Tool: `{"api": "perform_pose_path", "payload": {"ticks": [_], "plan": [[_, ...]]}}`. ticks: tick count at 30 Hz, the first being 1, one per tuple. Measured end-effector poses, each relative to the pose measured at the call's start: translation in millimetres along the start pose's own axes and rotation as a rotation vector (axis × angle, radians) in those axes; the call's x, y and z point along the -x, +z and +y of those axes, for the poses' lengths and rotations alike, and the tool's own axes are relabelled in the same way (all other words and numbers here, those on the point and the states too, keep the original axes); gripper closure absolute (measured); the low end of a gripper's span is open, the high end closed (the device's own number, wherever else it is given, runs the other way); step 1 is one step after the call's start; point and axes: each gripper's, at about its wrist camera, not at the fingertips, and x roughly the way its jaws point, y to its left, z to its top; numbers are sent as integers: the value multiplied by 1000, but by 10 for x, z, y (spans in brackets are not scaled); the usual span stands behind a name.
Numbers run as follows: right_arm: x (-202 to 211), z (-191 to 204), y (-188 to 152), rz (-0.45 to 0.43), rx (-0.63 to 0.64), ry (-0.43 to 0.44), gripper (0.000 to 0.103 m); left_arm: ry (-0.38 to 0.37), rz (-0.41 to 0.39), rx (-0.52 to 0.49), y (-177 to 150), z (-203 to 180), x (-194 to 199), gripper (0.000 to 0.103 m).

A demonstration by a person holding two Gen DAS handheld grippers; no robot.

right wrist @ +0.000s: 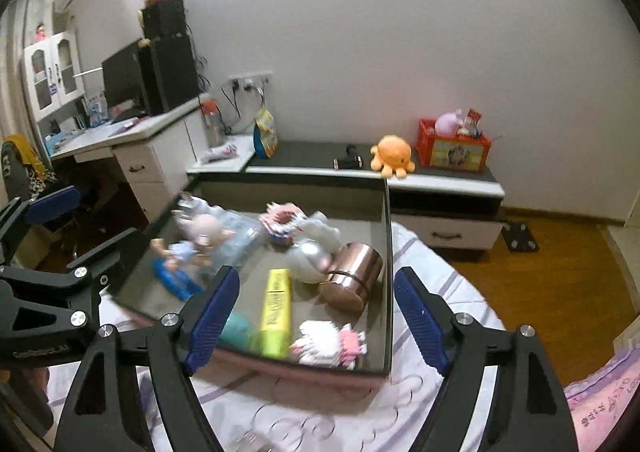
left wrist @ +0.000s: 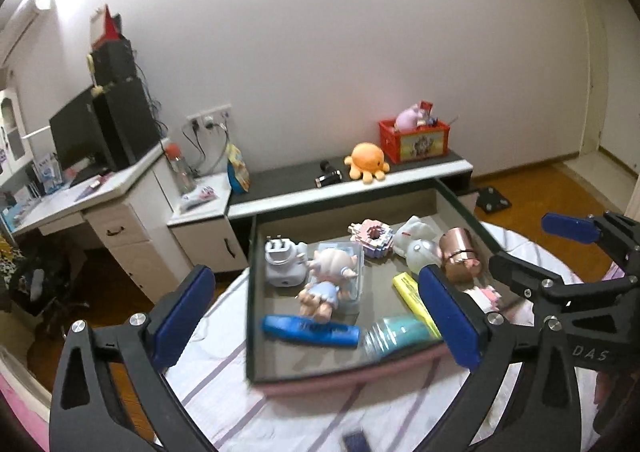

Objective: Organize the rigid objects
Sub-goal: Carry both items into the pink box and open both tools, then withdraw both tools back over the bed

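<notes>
I have one shallow dark tray (left wrist: 251, 292) sitting on the bed (left wrist: 224, 384), and both sets of tongs hang over its near edge. My left tongs (left wrist: 316, 316) are spread wide with nothing between the blue pads; the tray lies just beyond and below them. My right tongs (right wrist: 316, 322) are also apart and empty, poised above the tray's near right corner. In the left wrist view the right tongs show at the right edge.

Everything to be sorted lies inside the tray. Going down in size: one copper cylinder (right wrist: 354, 274) on its side at the right wall, one white figure (left wrist: 416, 248) touching it on the left, one doll in a pale blue dress (left wrist: 324, 280) lying over a clear packet, one grey robot-like toy (left wrist: 282, 260) at the far left, one teal bottle (left wrist: 394, 334) along the near wall, one blue bar (left wrist: 310, 330) to its left, one yellow marker (right wrist: 275, 316) (blurred, so I cannot read its label), one pink-and-white block ring (left wrist: 372, 238) at the far side, and one small white-and-pink block toy (right wrist: 330, 342) in the near right corner.

Beyond the tray, on the low dark worktop (left wrist: 288, 176) against the wall, I count one orange plush octopus (left wrist: 366, 162) and one red crate (left wrist: 414, 138).
</notes>
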Motion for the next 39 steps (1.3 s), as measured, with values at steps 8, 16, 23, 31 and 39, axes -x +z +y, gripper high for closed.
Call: {"api": "perform_pose_path", "payload": {"ticks": [8, 16, 23, 31, 39], "plan": [[1037, 276, -226, -140, -6, 37, 20, 19, -136, 61, -236, 95, 1014, 0], [1878, 588, -665, -273, 45, -14, 20, 35, -248, 106, -669, 36, 1882, 0], [2325, 633, -1014, -377, 17, -46, 19, 30, -313, 112, -977, -68, 2343, 0], [2590, 668, -1173, -407, 6, -85, 19, 22, -357, 84, -1097, -184, 2582, 0], [2678, 683, -1256, -411, 1, -94, 19, 30, -369, 74, -1129, -225, 2685, 0]]}}
